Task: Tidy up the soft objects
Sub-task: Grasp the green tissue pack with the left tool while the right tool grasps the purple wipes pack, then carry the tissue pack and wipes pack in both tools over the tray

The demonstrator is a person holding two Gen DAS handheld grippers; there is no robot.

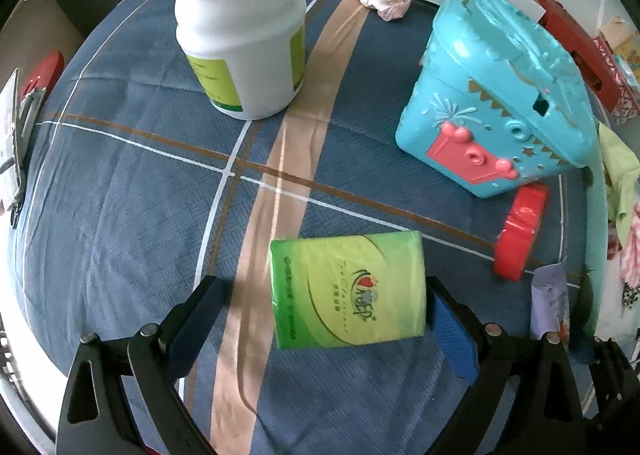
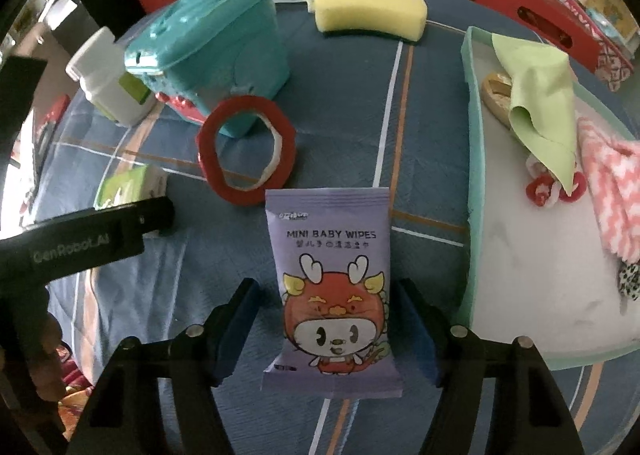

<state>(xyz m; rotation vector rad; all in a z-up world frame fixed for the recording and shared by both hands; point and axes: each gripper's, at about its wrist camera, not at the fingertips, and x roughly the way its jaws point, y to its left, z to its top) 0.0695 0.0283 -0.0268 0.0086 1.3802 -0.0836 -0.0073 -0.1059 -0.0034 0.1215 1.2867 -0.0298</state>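
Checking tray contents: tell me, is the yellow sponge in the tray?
No, the sponge lies on the cloth, apart from the tray.

Left claw (image 1: 326, 319): jaws spread, green tissue pack (image 1: 347, 290) between them, gap at left pad, right pad close. Ahead, bare quilted surface (image 1: 132, 191) up to white jar (image 1: 240, 39); teal toy case (image 1: 496, 95) and red ring (image 1: 520, 231) block right. Right claw (image 2: 324, 323): purple wipes pack (image 2: 330, 287) between spread jaws; tray wall (image 2: 474, 183) bounds right, left claw's arm (image 2: 80, 243) crowds left.
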